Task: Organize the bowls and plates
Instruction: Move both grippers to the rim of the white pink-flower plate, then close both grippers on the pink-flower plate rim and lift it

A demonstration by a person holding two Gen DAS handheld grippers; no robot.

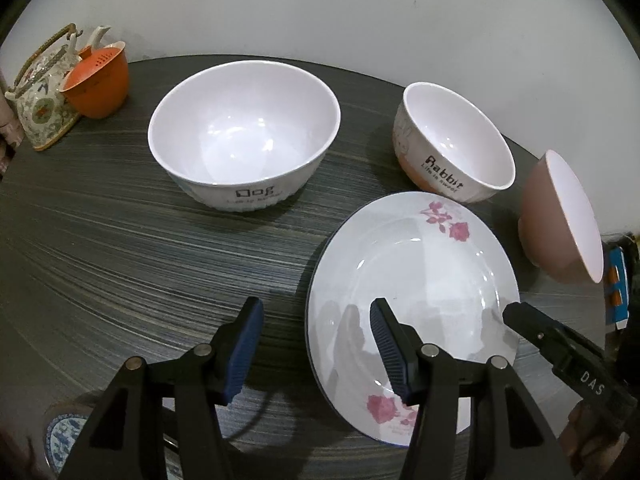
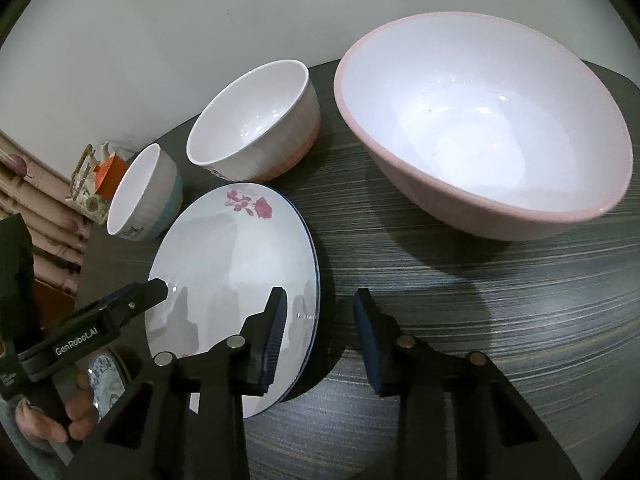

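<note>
A white plate with pink roses lies on the dark table, and a blue rim line shows along its edge. My left gripper is open, its jaws straddling the plate's left rim. My right gripper is open astride the opposite rim. Each gripper has nothing between its pads. Behind the plate stand a white "Dog" bowl, a "Rabbit" bowl and a large pink bowl, all upright and empty.
A patterned teapot and an orange cup sit at the table's far left by the wall. A blue-and-white dish lies below the near edge. A hand holds the left gripper's handle.
</note>
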